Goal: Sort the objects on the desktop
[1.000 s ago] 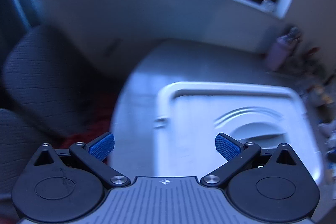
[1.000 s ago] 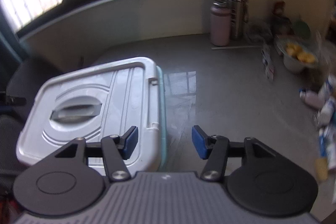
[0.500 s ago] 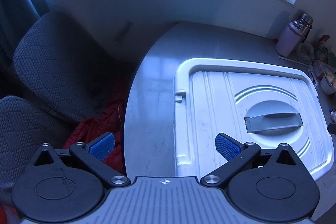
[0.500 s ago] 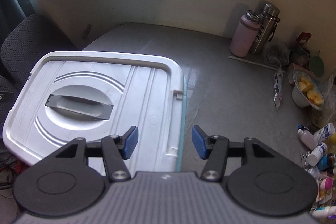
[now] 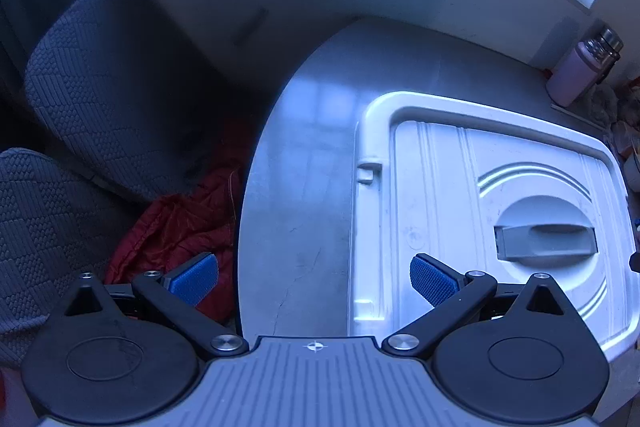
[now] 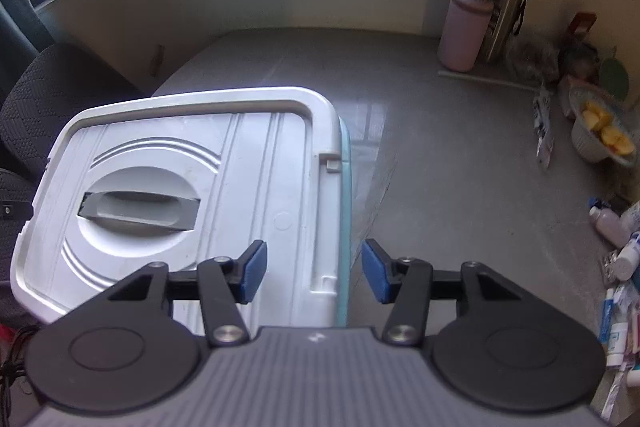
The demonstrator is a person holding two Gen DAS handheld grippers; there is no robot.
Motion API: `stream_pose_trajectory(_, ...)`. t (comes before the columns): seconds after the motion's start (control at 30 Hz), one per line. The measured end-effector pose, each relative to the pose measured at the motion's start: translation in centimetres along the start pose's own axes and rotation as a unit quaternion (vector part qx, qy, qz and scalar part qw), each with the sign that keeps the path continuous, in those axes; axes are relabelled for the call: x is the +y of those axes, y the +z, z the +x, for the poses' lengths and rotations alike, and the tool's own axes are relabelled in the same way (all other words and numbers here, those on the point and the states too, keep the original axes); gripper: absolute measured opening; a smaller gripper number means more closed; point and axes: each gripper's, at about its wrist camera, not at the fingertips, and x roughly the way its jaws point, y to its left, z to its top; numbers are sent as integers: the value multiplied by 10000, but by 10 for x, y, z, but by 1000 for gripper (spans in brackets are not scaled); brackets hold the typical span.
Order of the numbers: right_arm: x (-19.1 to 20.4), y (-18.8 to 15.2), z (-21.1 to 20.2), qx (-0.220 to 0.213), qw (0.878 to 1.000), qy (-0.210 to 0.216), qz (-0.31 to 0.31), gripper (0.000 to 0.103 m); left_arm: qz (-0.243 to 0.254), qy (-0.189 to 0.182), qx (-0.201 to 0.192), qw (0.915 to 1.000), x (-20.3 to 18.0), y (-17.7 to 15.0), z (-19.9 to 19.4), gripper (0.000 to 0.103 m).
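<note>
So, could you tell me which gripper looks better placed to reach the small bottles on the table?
Right, probably. The right gripper is open and has the small bottles in view on its right side; the left gripper faces the box lid and chair.

Both wrist cameras look steeply down and forward from close above the grey table [image 6: 460, 187]. The left view faces the white bin lid's [image 5: 460, 195] left edge and the chair [image 5: 112, 99]; the right view faces its right edge. Both share the lid and pink flask [image 6: 466, 27].
</note>
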Motion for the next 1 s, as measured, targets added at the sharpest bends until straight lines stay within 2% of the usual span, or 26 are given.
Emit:
stream_pose_trajectory(0.1, 0, 2, 4, 52, 10000, -9, 13, 52, 8, -38, 54, 10000, -2, 1, 6, 103)
stream_pose_trajectory(0.17, 0, 3, 6, 65, 10000, 5, 28, 47, 29, -4, 71, 10000, -3, 1, 8, 103)
stream_pose_trajectory(0.2, 0, 3, 6, 71, 10000, 7, 31, 41, 34, 13, 78, 10000, -4, 1, 9, 103)
stream_pose_trajectory(0.27, -1, 6, 6, 90, 10000, 13, 15, 39, 12, -4, 99, 10000, -3, 2, 9, 103)
stream_pose_trajectory(0.33, -1, 8, 7, 142, 9999, 66, -13, 29, -20, -20, 114, 9999, -3, 3, 10, 103)
stream_pose_trajectory(0.37, -2, 9, 8, 172, 9998, 102, -5, 28, -30, -31, 120, 9999, -3, 3, 10, 103)
stream_pose_trajectory(0.57, -15, 15, 11, 310, 9987, 322, 237, 26, -90, -88, 170, 9998, -1, 4, 14, 103)
stream_pose_trajectory(0.8, -14, 19, 13, 422, 9986, 282, 157, 27, -158, -157, 214, 9995, 2, 8, 17, 103)
stream_pose_trajectory(0.93, -15, 20, 13, 412, 9984, 380, 91, 23, -374, -419, 186, 9982, 6, 6, 20, 101)
stream_pose_trajectory(1.0, -17, 20, 14, 415, 9981, 432, 121, 20, -462, -634, 119, 9968, 6, 3, 20, 93)
